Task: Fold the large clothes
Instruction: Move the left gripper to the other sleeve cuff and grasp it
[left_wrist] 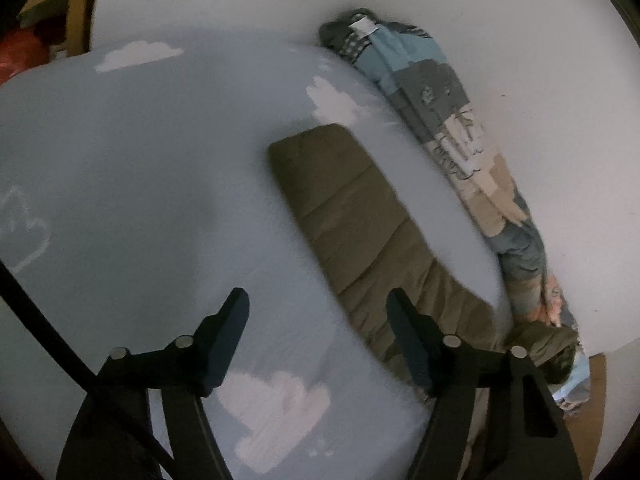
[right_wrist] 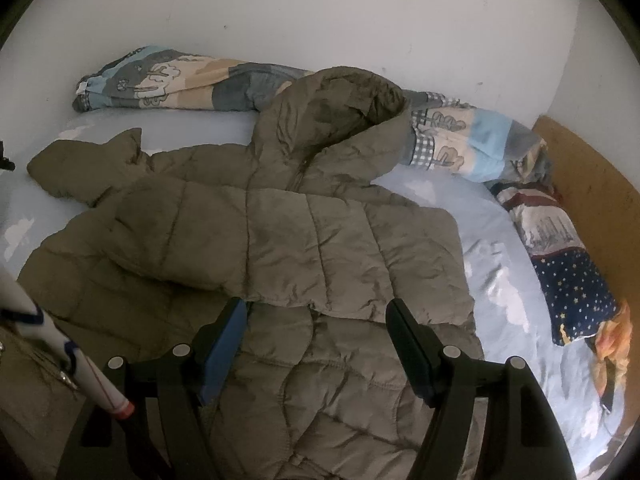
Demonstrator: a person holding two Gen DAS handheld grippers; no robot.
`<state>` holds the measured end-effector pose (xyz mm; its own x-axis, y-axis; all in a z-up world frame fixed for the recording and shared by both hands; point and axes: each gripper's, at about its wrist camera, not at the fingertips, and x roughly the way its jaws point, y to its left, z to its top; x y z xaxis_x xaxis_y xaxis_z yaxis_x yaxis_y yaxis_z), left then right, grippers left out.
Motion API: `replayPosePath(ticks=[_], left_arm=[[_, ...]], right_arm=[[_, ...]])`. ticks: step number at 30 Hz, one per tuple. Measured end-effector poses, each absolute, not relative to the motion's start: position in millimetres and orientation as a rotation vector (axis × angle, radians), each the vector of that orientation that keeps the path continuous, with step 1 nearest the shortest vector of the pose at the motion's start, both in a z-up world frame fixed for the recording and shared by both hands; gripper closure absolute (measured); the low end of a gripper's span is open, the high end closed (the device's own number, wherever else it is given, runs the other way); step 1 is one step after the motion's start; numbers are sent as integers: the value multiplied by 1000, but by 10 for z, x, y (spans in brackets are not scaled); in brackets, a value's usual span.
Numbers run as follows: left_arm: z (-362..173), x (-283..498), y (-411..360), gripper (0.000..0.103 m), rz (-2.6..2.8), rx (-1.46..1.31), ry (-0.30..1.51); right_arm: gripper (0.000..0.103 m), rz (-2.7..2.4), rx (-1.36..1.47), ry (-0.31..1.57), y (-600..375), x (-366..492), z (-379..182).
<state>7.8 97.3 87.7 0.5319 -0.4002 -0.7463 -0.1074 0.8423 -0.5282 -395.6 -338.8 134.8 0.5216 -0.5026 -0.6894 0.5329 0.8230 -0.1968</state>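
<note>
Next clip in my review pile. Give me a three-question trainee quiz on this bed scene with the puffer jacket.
1. True or false: the right gripper is shut on the olive puffer jacket.
2. Which jacket sleeve position fits: A) extended out on the sheet, B) tucked inside the hood?
3. Fill in: the patterned duvet lies bunched along the ____.

Key: 1 false, jaws open above it; 2 A; 3 wall.

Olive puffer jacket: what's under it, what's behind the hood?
Under the jacket: light blue cloud-print sheet, hidden where covered. Behind the hood: rolled patchwork quilt along the wall; its middle is hidden.
</note>
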Motion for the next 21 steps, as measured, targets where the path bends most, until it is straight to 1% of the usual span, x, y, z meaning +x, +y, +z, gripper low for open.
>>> replayPosePath(ticks=[2, 8, 11, 18, 21], left_arm=[[858, 195, 982, 43, -188, -569, 995], [530, 616, 1103, 47, -186, -706, 1022], [438, 770, 1134, 51, -203, -749, 1001], [161, 1032, 1086, 51, -203, -754, 1002], [149, 1072, 1085, 51, -208, -751, 966]], right_arm=[[27, -624, 46, 814, -3406, -3964, 1339], [27, -636, 83, 821, -3482, -3965, 1306], [27, -636, 94, 829, -3517, -3933, 1280], [27, -633, 107, 851, -3564, -3862, 1206], [27, -628, 123, 858, -3585, -3838, 1175]])
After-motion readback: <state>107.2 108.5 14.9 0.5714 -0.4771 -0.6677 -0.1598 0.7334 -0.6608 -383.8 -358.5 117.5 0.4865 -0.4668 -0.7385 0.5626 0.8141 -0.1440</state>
